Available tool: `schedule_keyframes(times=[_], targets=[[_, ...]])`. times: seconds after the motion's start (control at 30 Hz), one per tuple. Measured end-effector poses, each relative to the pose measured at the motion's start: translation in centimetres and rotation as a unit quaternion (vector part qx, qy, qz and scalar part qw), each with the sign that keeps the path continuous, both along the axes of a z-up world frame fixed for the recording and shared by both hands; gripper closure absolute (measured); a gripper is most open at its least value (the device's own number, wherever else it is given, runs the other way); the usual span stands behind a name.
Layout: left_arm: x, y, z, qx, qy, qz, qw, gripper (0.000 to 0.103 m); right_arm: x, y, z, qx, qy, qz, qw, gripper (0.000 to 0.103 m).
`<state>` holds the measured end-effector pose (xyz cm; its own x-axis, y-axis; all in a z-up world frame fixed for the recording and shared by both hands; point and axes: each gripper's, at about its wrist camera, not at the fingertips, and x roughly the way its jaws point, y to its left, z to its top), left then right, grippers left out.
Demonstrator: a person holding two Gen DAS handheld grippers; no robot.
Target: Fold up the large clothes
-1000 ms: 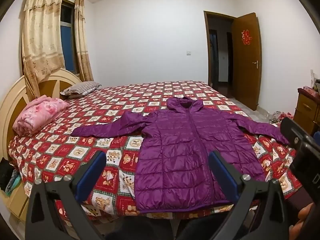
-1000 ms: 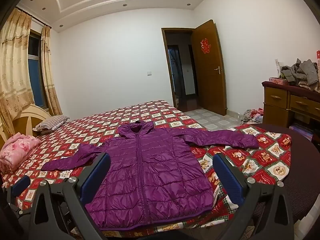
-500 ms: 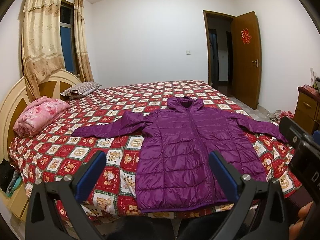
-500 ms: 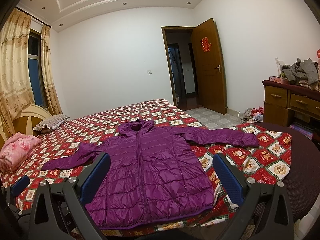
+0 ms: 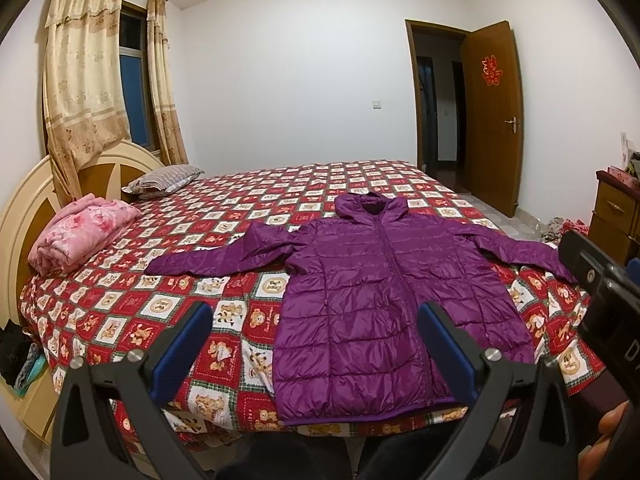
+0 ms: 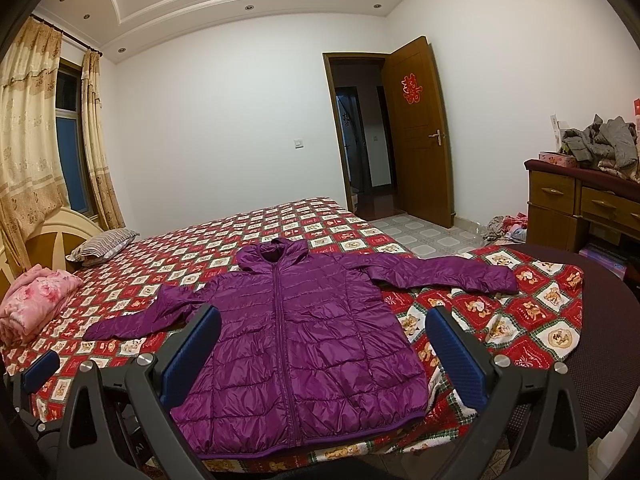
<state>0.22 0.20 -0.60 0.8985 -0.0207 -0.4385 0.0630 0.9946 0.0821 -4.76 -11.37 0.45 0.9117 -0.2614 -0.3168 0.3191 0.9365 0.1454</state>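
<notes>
A purple hooded puffer jacket [image 5: 384,300] [image 6: 296,344] lies flat on the bed, zipped, hood away from me, both sleeves spread out to the sides. My left gripper [image 5: 316,320] hangs open in front of the bed's near edge, above the jacket's left hem, holding nothing. Over the jacket's lower part my right gripper [image 6: 324,328] is open too, with nothing between its blue-padded fingers [image 6: 456,352]. The right gripper's body [image 5: 600,300] shows at the right edge of the left wrist view, with a fingertip of a hand below it.
The bed [image 5: 120,304] [image 6: 552,320] has a red chequered cover. A folded pink blanket [image 5: 80,236] and a striped pillow [image 5: 164,176] lie by the headboard. A wooden dresser [image 6: 584,208] with grey clothes stands at right; an open door [image 6: 420,140] lies beyond.
Both views have barely shifted; the jacket sits slightly lower and closer in frame. Both grippers stay open and nothing on the bed has moved.
</notes>
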Motion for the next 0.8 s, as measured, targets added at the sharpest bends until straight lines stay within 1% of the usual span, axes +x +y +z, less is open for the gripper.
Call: schedule_keyframes(times=[0.47,0.63,0.8], targets=[[0.3,0.0,-0.5,-0.002,0.004,-0.003,1.0000,0.000,0.7,0.0,-0.7,-0.005,0.005,-0.005,1.000,0.001],[2.4,-0.7,-1.4,0.006,0.022,-0.006,0.9997,0.000,2.0,-0.8,-1.5,0.002,0.022,-0.013,1.000,0.001],[4.7,-1.2,-1.8,0.018,0.026,-0.005,0.9995,0.000,4.1,-2.3,-2.4,0.008,0.037,-0.028,0.999,0.001]])
